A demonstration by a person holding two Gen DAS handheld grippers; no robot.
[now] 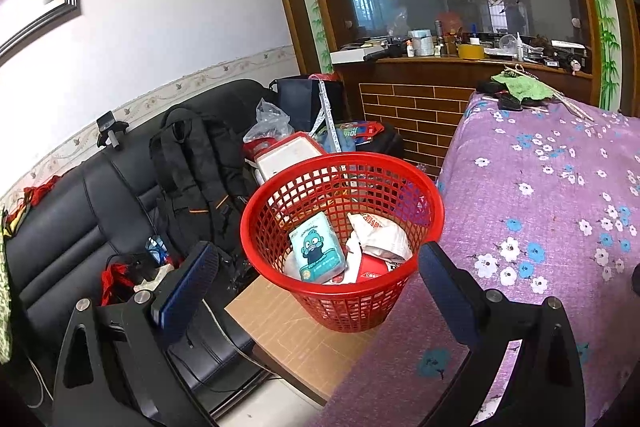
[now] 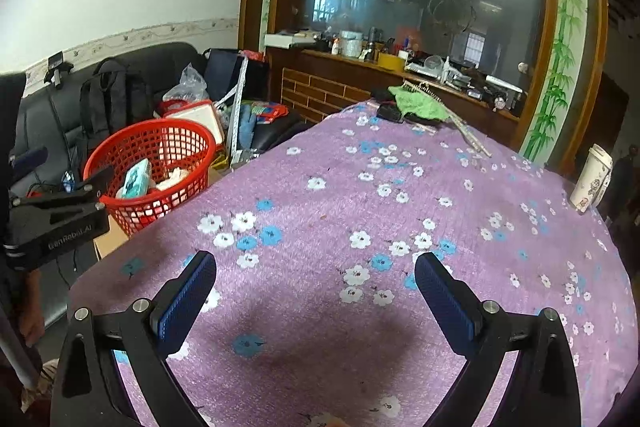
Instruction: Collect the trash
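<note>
A red mesh basket [image 1: 416,183] stands on a cardboard box beside the table. It holds a teal tissue pack [image 1: 318,247], a crumpled white wrapper [image 1: 380,231] and a red packet [image 1: 372,271]. My left gripper [image 1: 318,263] is open and empty, just above the basket's near rim. The basket also shows in the right wrist view [image 2: 192,131], with the left gripper's body [image 2: 60,215] in front of it. My right gripper [image 2: 316,267] is open and empty above the purple flowered tablecloth [image 2: 360,195].
A black sofa [image 1: 72,211] with a black backpack [image 1: 192,163] and clutter lies left of the basket. A white cup [image 2: 592,179] stands at the table's right edge. A green cloth [image 2: 420,107] and sticks lie at the table's far end. A wooden counter stands behind.
</note>
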